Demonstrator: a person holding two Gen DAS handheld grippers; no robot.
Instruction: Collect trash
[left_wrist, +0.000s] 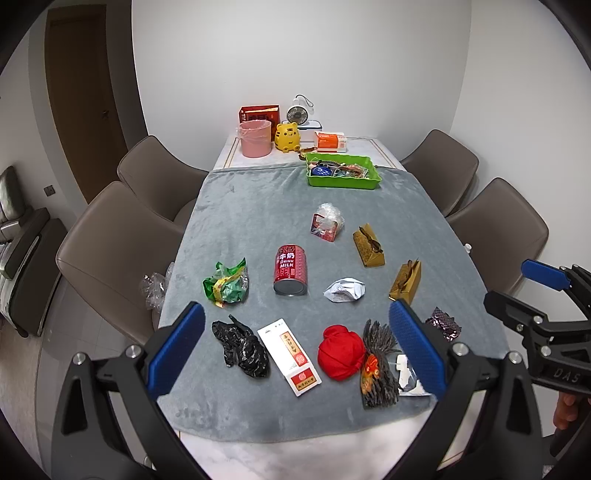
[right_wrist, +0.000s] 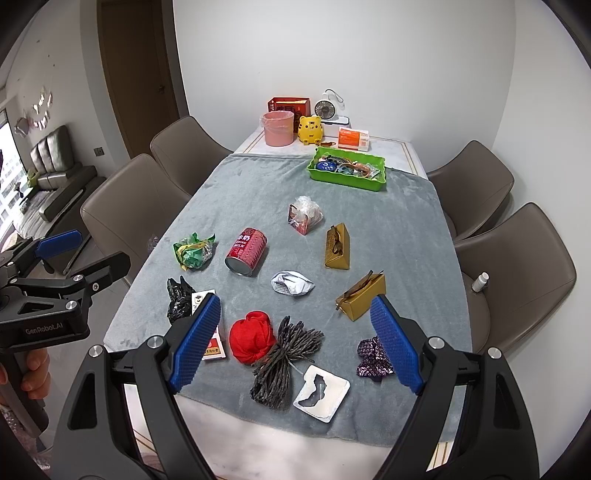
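Left gripper (left_wrist: 297, 345) and right gripper (right_wrist: 295, 341) both gape wide, empty, above littered worktop (right_wrist: 388, 229); pink bin (right_wrist: 279, 128) far end.

Open cloth (left_wrist: 258, 206) between my red can (left_wrist: 290, 270) and the green tray (left_wrist: 343, 171) leaves passage; near the table's front edge, black bag (left_wrist: 242, 350), red ball (left_wrist: 341, 350) and grey tassel (right_wrist: 280, 354) crowd together.

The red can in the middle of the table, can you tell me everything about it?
The red can looks like metal, with white "DRINK MILK" lettering and other characters. It lies on its side on the grey cloth, its plain silver end facing the cameras. Nothing touches it; the crumpled green wrapper lies beside it, apart.
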